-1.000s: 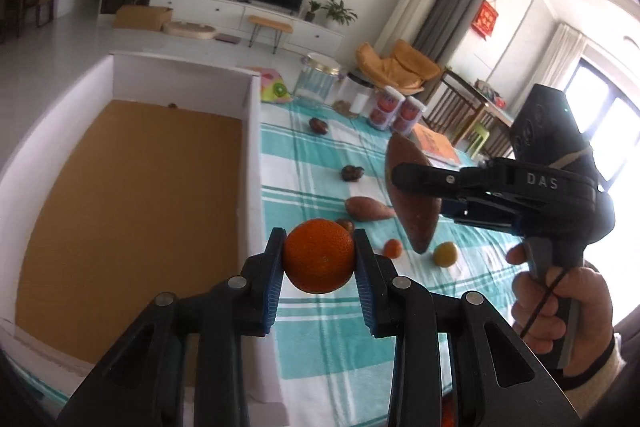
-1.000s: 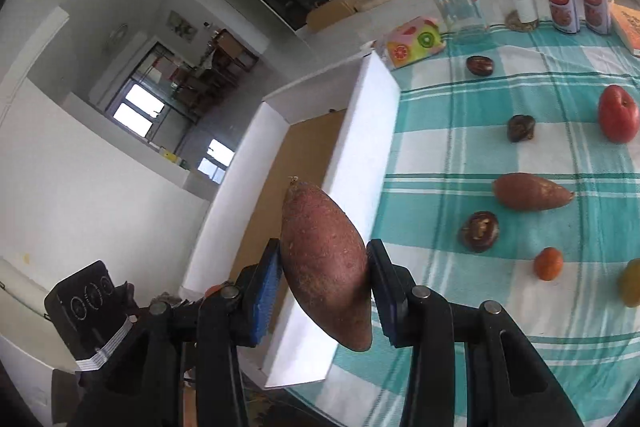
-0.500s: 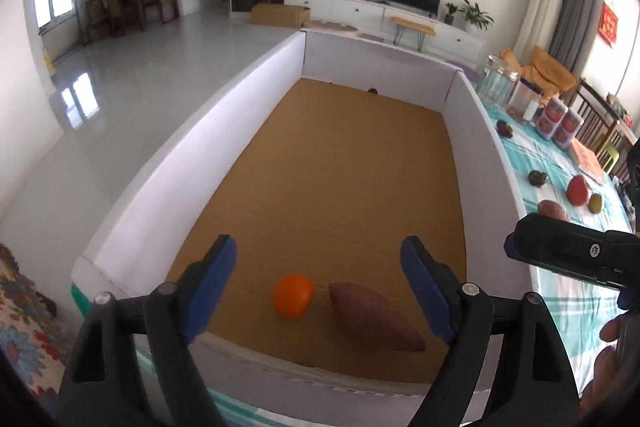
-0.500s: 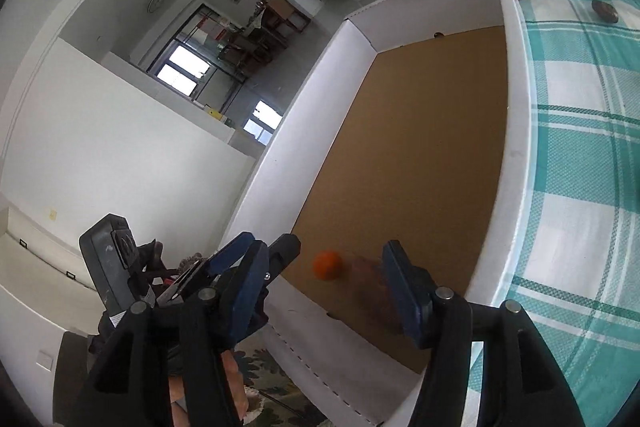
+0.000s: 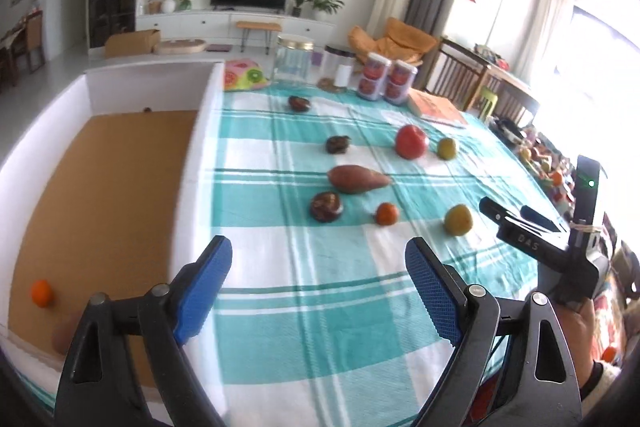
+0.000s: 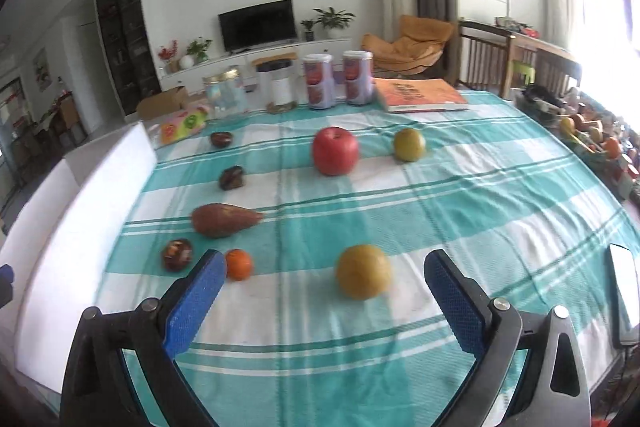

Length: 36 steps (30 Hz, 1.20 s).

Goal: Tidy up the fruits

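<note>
Both grippers are open and empty above the checked tablecloth. My left gripper [image 5: 320, 287] faces the fruit; the white cardboard box [image 5: 192, 155] lies to its left, with an orange [image 5: 41, 293] and a sweet potato [image 5: 66, 335] in its near corner. My right gripper [image 6: 320, 291] hovers just before a yellow pear [image 6: 363, 277], and shows at the right of the left wrist view [image 5: 516, 219]. On the cloth lie a small orange [image 6: 239, 264], a sweet potato [image 6: 224, 220], a red apple [image 6: 335, 151], a second pear [image 6: 409, 145] and three dark fruits [image 6: 177, 254].
Jars [image 6: 280, 83], two cans [image 6: 338, 77], an orange book [image 6: 420, 94] and a fruit-print pouch [image 6: 182, 123] stand along the table's far edge. A phone [image 6: 624, 295] lies at the right edge. Chairs and clutter stand beyond the right side.
Both grippers released the orange and the large sweet potato into the box, opened, and swung right from the box to face the fruit on the cloth.
</note>
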{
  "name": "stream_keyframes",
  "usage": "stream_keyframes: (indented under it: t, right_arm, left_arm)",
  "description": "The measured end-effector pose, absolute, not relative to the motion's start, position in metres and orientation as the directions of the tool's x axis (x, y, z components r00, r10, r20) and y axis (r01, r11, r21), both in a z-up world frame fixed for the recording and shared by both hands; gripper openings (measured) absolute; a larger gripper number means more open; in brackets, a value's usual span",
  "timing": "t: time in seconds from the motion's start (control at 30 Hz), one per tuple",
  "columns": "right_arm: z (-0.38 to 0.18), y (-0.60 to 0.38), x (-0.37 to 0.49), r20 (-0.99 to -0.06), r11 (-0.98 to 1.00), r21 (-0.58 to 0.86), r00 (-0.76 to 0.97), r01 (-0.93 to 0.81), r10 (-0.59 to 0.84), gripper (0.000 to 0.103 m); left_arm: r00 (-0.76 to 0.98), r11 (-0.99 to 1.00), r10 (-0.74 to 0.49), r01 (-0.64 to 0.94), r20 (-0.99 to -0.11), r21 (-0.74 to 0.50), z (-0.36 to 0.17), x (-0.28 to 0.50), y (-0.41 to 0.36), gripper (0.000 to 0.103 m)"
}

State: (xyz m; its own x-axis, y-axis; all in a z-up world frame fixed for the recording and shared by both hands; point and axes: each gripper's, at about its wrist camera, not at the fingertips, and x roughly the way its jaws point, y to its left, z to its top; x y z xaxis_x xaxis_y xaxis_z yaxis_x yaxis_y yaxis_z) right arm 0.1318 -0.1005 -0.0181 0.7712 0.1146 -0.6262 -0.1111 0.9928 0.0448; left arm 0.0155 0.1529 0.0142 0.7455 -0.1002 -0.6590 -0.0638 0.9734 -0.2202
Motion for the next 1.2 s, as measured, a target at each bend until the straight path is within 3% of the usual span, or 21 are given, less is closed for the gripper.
stream_keyframes:
  t: [0.13,0.3,0.43,0.53,1.2]
  right_arm:
    - [-0.050,-0.172,0.160,-0.693,0.994,-0.007,0.716,0.111,-0.085,0.099]
    - [-0.077,-0.224,0.173,-0.751,0.974,0.048,0.651,0.221,-0.111,0.099]
    - [-0.103,-0.211,0.189,-0.804,0.975,-0.049,0.571,0.216,-0.167,0.099]
    - [-0.106,-0.208,0.188,-0.791,0.973,-0.071,0.582,0.220,-0.189,0.102]
    - [-0.107,-0.214,0.188,-0.802,0.973,-0.026,0.576,0.228,-0.156,0.103]
  left_arm:
    - [0.673,0.978,-0.158,0.008,-0.722,-0.207,-0.035,0.056,0.101,0.090]
    - [0.620,0.998,-0.060,0.026,-0.783,-0.056,-0.086,0.091,0.075,0.090]
    - [0.626,0.999,-0.038,-0.001,-0.779,-0.050,-0.092,0.100,0.080,0.090]
    - [0.614,1.000,-0.013,-0.005,-0.789,-0.021,-0.096,0.103,0.075,0.091]
    - [0.608,1.000,0.000,-0.005,-0.794,-0.004,-0.099,0.108,0.074,0.094]
